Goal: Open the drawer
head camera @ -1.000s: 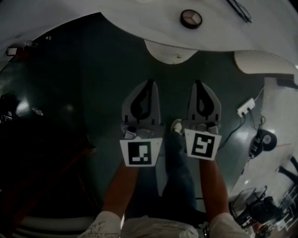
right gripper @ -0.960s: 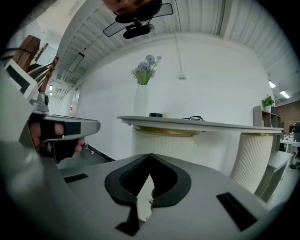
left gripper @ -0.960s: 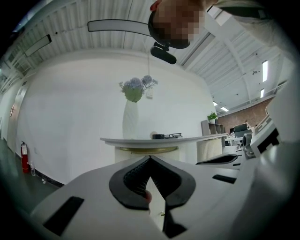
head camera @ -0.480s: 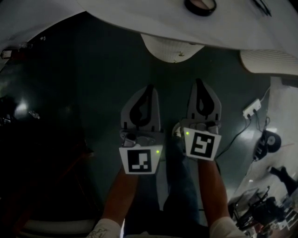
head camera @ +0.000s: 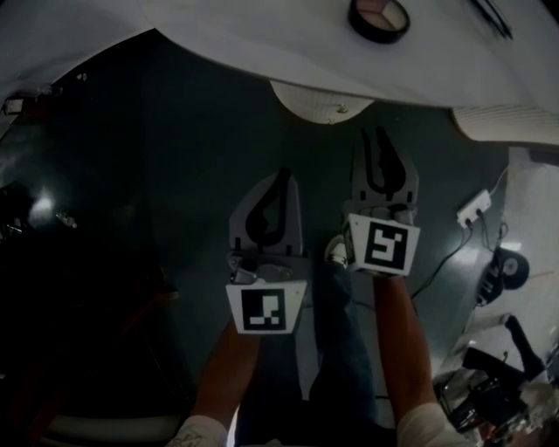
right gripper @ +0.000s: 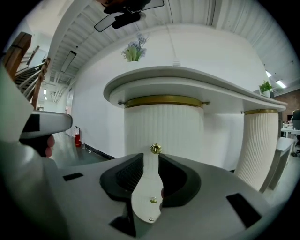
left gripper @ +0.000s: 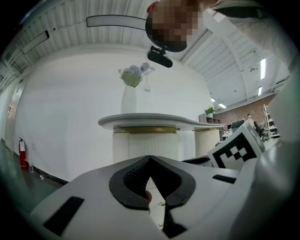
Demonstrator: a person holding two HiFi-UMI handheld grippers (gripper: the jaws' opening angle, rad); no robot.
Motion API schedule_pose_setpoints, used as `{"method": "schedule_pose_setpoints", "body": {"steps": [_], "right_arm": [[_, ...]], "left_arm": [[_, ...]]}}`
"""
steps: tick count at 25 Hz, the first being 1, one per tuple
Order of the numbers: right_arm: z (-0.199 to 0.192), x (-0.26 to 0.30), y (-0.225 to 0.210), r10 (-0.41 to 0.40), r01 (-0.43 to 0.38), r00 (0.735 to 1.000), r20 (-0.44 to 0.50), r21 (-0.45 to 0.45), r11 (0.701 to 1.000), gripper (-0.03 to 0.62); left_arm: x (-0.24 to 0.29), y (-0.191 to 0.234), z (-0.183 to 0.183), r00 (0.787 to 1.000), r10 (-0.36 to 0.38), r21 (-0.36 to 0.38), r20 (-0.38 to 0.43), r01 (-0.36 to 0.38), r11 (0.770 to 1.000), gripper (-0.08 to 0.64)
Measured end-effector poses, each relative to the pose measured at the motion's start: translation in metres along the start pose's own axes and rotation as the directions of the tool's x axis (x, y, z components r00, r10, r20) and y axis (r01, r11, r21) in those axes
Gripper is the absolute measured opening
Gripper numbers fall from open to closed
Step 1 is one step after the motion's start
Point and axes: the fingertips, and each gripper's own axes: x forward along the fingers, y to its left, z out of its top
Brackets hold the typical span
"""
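Both grippers held low in front of a white curved table [head camera: 262, 44], dark green floor [head camera: 175, 175] below.

Left gripper [left gripper: 150, 158]: jaw tips meet at a point, closed, nothing between the pads. It sits level and short of the furniture, and touches nothing. The right gripper's marker cube [left gripper: 236, 147] shows just beside it.

Right gripper [right gripper: 150, 157]: jaws stand apart with a clear gap and have just been opening. Nothing is pinched; the pads press on nothing. In the head view it reaches further forward than the left one, close under the table edge.

Drawer [right gripper: 164, 140]: set in the front of the ribbed white pedestal [right gripper: 183, 122] that carries the tabletop; its edges are lost in the ribbing. Its brass knob [right gripper: 155, 149] stands straight ahead of the right gripper, in line with the gap and just past the jaw tips. Whether the tips touch it cannot be told. Two smaller brass fittings [right gripper: 153, 200] show lower down through the same gap. Drawer reads as closed, flush with the pedestal.

Around: vase of pale flowers [left gripper: 132, 77] on the tabletop, a round compact [head camera: 378, 17] near its edge, a second ribbed column [right gripper: 260, 145] to the right, a white power strip [head camera: 474, 208] with cable on the floor, a red fire extinguisher [left gripper: 22, 153] by the far wall, the person's shoe [head camera: 334, 251] between the grippers
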Motion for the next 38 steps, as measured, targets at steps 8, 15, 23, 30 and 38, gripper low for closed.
{"method": "schedule_pose_setpoints", "body": {"steps": [8, 15, 23, 30, 38], "right_arm": [[0.002, 0.049, -0.012, -0.027, 0.027, 1.000, -0.015, -0.018, 0.999, 0.130], [0.007, 0.067, -0.014, -0.042, 0.042, 0.999, -0.012, -0.008, 0.999, 0.130], [0.009, 0.069, -0.013, -0.090, 0.090, 0.996, 0.001, -0.022, 0.996, 0.106], [0.008, 0.068, -0.011, -0.095, 0.095, 0.995, -0.012, -0.027, 0.995, 0.104], [-0.002, 0.028, -0.001, -0.116, 0.116, 0.993, -0.001, 0.001, 0.993, 0.103]], "left_arm": [[0.001, -0.001, -0.015, 0.999, 0.000, -0.007, -0.040, -0.001, 1.000, 0.002], [-0.006, 0.003, -0.014, 0.999, 0.004, 0.000, -0.040, -0.004, 1.000, 0.002], [-0.008, 0.007, -0.016, 0.999, 0.010, -0.003, -0.042, -0.010, 1.000, 0.002], [-0.010, 0.011, -0.011, 0.999, 0.013, -0.002, -0.036, -0.013, 1.000, 0.002], [-0.014, 0.017, -0.001, 1.000, 0.016, 0.000, -0.017, -0.016, 1.000, 0.002]]}}
